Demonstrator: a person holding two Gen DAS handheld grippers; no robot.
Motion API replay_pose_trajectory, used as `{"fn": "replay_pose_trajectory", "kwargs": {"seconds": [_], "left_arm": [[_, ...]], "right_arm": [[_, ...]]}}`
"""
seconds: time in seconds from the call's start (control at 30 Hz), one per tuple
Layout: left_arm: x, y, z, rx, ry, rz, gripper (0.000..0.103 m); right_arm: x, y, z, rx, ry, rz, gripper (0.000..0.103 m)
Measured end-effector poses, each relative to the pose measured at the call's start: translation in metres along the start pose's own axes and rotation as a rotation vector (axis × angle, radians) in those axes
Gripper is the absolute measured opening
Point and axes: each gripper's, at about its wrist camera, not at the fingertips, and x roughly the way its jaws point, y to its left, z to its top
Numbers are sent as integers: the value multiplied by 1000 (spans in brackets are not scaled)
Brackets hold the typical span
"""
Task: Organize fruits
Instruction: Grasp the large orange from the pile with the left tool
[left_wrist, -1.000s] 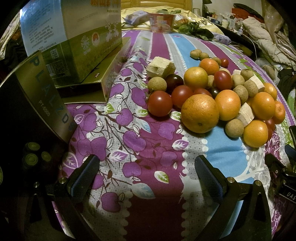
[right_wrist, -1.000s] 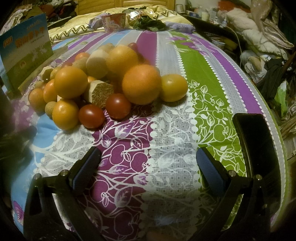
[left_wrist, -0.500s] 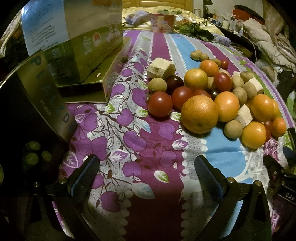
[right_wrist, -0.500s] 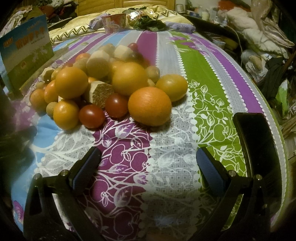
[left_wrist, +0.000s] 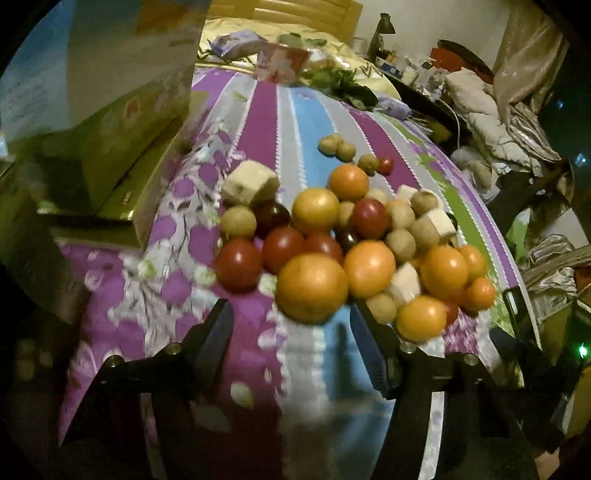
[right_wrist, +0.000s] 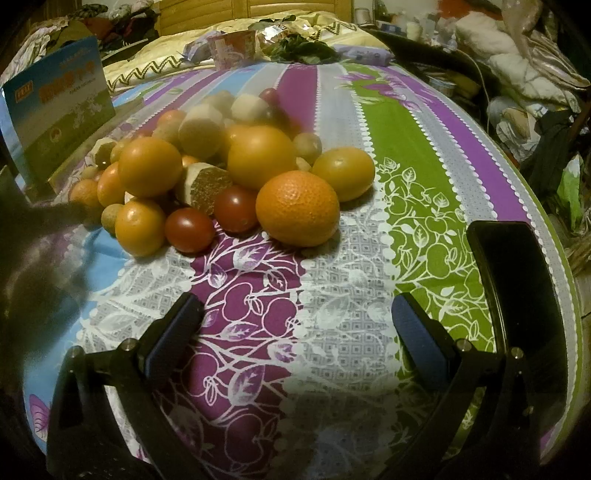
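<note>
A: Noting blind spots first. The left wrist view is smearing with motion blur; the cloth pattern and box lettering are not reading. The green box is running off the upper left of the frame. The lower left corner is sitting in darkness, nothing legible there.

B: Right wrist view is sharper. A dark blurred mass is covering the left edge (cannot tell what it is). A black curved object is cutting off at the lower right.

A: The fruit pile is sitting centre to centre right in the left view, on the striped bedcover. Oranges, red tomatoes and small tan round fruits are overlapping, so several are showing only as slivers. Pale cut chunks are mixed in.

B: In the right view the pile is lying upper left. Its long axis is running from the lower left up toward the upper centre of the frame. The big orange is sitting at its lower right edge, touching a tomato.

A: Left gripper: jaws are closing, roughly half apart, nothing between the pads. The large orange is lying just above the fingertips, not clamped.

B: Right gripper: jaws are spread wide, holding nothing, only bedcover between them.
</note>
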Motion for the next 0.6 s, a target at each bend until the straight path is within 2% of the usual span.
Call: {"fn": "replay_pose_trajectory", "kwargs": {"seconds": [0.13, 0.3, 0.33, 0.4, 0.43, 0.47, 0.6], "left_arm": [[5, -3, 1, -21, -2, -33, 67], [17, -15, 6, -11, -2, -53, 63], [18, -15, 7, -10, 1, -55, 60], [20, -15, 9, -18, 2, -81, 48], [20, -15, 10, -23, 7, -100, 43], [21, -18, 11, -20, 2, -91, 43], [19, -18, 8, -30, -13, -102, 43]], "right_arm": [[0, 0, 0, 0, 2, 1, 103], [-9, -8, -1, 44, -9, 70, 102], [-16, -13, -4, 67, -20, 110, 98], [-23, -20, -7, 86, -28, 146, 80], [-28, -25, -9, 91, -25, 164, 76], [-32, -26, -9, 95, -26, 172, 70], [-43, -35, -3, 105, -50, 179, 69]]}}
